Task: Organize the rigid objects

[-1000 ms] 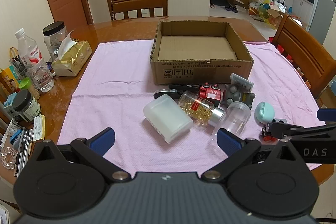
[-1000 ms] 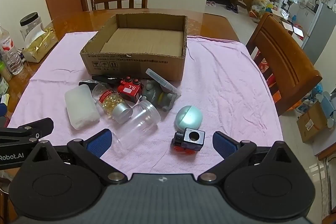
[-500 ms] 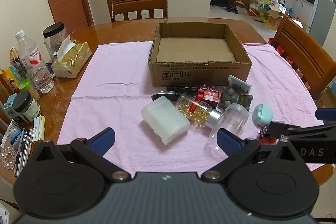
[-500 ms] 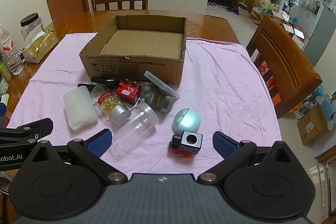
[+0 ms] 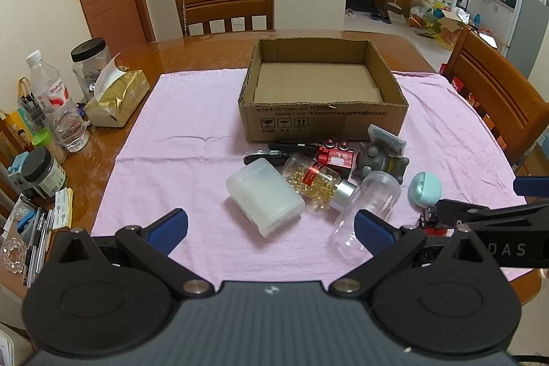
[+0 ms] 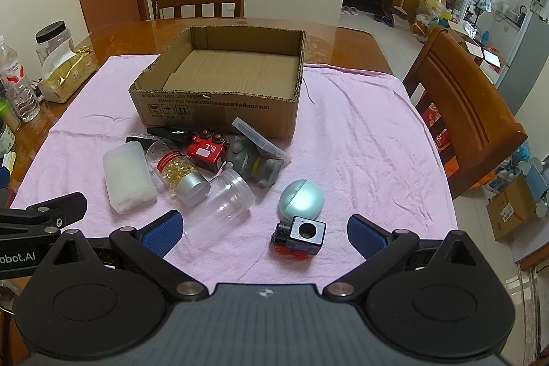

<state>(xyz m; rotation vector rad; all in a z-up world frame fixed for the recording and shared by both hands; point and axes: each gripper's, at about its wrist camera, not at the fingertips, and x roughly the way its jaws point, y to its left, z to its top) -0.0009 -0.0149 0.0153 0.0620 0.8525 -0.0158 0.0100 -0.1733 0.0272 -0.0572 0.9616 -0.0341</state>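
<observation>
An open cardboard box [image 5: 322,122] [image 6: 219,112] stands empty on a pink cloth. In front of it lies a pile: a white plastic case [image 5: 264,196] [image 6: 127,180], a bottle of yellow capsules [image 5: 317,182] [image 6: 178,172], a clear jar [image 5: 369,208] [image 6: 228,198], a red toy block [image 5: 334,155] [image 6: 209,150], a grey figure [image 5: 381,162] [image 6: 255,165], a teal ball [image 5: 425,189] [image 6: 302,198] and a small toy engine [image 6: 300,234]. My left gripper [image 5: 271,227] is open just short of the white case. My right gripper [image 6: 264,230] is open, with the toy engine between its fingers' line.
Bottles, jars and a gold tissue pack [image 5: 116,95] crowd the table's left edge. Wooden chairs stand at the far side [image 5: 226,6] and the right [image 6: 463,112]. A black tool [image 5: 274,153] and a clear flat case [image 6: 257,138] lie against the box's front wall.
Both grippers have drawn back and risen slightly, so the pile sits a little farther away in both views. Nothing on the table has moved.
</observation>
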